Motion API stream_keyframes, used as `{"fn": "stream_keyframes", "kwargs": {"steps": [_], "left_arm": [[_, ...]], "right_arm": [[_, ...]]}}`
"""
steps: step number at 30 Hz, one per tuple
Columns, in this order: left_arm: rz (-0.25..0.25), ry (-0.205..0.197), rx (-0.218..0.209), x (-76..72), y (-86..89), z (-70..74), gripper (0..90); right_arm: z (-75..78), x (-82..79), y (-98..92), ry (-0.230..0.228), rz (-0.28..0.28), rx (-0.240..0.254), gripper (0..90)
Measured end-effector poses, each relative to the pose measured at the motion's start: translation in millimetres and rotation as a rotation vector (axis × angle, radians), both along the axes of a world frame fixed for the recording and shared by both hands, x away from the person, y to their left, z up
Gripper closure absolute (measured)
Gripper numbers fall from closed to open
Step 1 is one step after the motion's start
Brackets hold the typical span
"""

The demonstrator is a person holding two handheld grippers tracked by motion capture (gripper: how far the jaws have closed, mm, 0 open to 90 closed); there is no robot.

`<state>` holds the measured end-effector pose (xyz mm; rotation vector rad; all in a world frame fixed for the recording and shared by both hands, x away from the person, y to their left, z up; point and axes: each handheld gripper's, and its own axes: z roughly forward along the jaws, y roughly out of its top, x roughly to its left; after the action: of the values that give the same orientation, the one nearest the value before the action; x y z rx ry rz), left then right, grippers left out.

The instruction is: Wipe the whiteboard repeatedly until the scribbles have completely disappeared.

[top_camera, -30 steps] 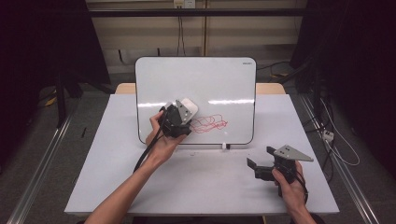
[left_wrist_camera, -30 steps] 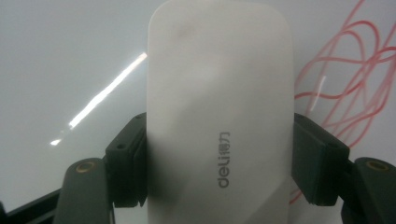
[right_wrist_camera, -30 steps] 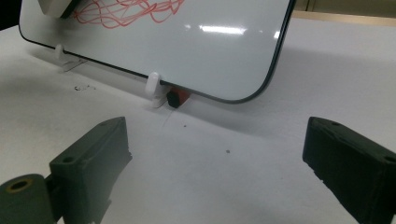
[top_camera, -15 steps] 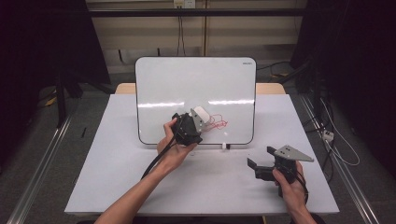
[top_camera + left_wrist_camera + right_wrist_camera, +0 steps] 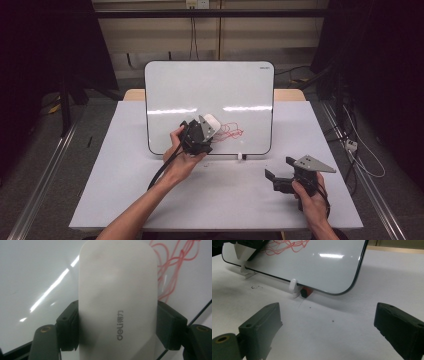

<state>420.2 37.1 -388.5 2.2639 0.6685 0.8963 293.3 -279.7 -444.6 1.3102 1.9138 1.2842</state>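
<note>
Left tool (image 5: 209, 126) — eraser (image 5: 117, 300) on whiteboard (image 5: 210, 90)

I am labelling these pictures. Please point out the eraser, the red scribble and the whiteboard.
eraser (image 5: 117, 302), left gripper view, middle of its white back.
red scribble (image 5: 231, 131), high view, middle of the red lines.
whiteboard (image 5: 210, 85), high view, bare upper part of its surface.

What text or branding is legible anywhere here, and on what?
"deli", followed by two Chinese characters: grey print on the white eraser clamped in the left gripper.
Small dark mark at the top right corner of the whiteboard: too small to read.
The red scribble on the board is loops, not writing.
</note>
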Motion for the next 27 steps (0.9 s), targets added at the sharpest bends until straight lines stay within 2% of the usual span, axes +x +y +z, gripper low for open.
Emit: {"fn": "stream_keyframes", "kwargs": {"steps": [2, 6, 9, 11, 14, 15, 25, 27], "left_arm": [[0.019, 0.001, -0.012, 3.0, 7.3, 2.6, 30.6], [0.025, 0.012, -0.011, 7.3, 17.2, 7.6, 30.5], [0.038, 0.016, -0.029, 8.6, 20.0, 8.9, 30.5], [0.043, 0.004, -0.014, 7.2, 18.4, 8.3, 30.5], [0.065, -0.014, -0.002, 5.5, 13.4, 6.4, 30.6], [0.061, -0.01, -0.009, 5.0, 12.1, 5.8, 30.6], [-0.029, -0.039, 0.081, -12.5, -25.8, -12.5, 30.7], [-0.026, -0.042, 0.083, -13.3, -27.2, -13.4, 30.7]], "right_arm": [[0.1, -0.1, 0.4, 0.0, 0.001, 0.0, 7.3], [0.0, 0.2, 0.5, 0.0, 0.001, -0.002, 7.4], [0.0, 0.2, 0.3, -0.001, 0.0, -0.002, 7.4], [-0.1, 0.2, 0.2, 0.001, -0.002, -0.002, 7.4], [-0.2, 0.1, 0.3, 0.002, -0.001, -0.002, 7.4], [-0.1, 0.0, 0.4, 0.003, -0.001, -0.001, 7.4], [0.3, -0.8, 0.6, -0.002, 0.002, -0.002, 7.4], [0.3, -0.9, 0.2, -0.003, 0.0, -0.003, 7.4]]}}
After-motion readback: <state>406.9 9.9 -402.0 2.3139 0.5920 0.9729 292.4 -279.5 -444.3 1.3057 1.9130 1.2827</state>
